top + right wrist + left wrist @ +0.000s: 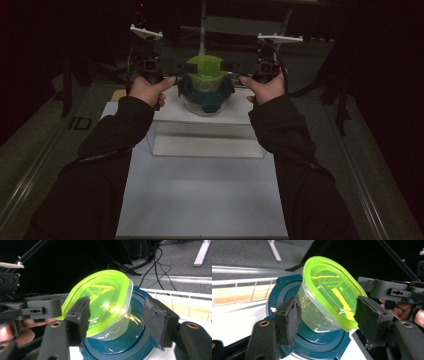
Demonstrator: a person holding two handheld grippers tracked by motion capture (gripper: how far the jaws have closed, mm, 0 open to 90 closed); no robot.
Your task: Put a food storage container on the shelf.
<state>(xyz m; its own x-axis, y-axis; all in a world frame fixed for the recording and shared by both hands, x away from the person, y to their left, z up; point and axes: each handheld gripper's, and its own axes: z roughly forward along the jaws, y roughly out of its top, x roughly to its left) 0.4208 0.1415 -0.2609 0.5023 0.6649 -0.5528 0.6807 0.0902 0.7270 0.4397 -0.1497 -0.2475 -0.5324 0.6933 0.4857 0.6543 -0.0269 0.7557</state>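
Observation:
A small clear tub with a neon-green lid (205,69) sits on top of a larger clear container with a dark teal lid (206,96) at the far middle of the white table. My left gripper (172,76) is at the stack's left side and my right gripper (241,76) at its right. In the left gripper view the green-lidded tub (329,297) lies between my open left gripper (329,320) jaws, above the teal lid (322,345). In the right gripper view the same tub (102,302) lies between my open right gripper (118,320) jaws. Neither pair of pads clearly presses on it.
A clear rectangular box (207,141) stands on the white table top (200,200) just in front of the stack. A white wire rail (237,286) runs behind the containers. Cables (155,262) trail on the grey floor beyond. The surroundings are dark.

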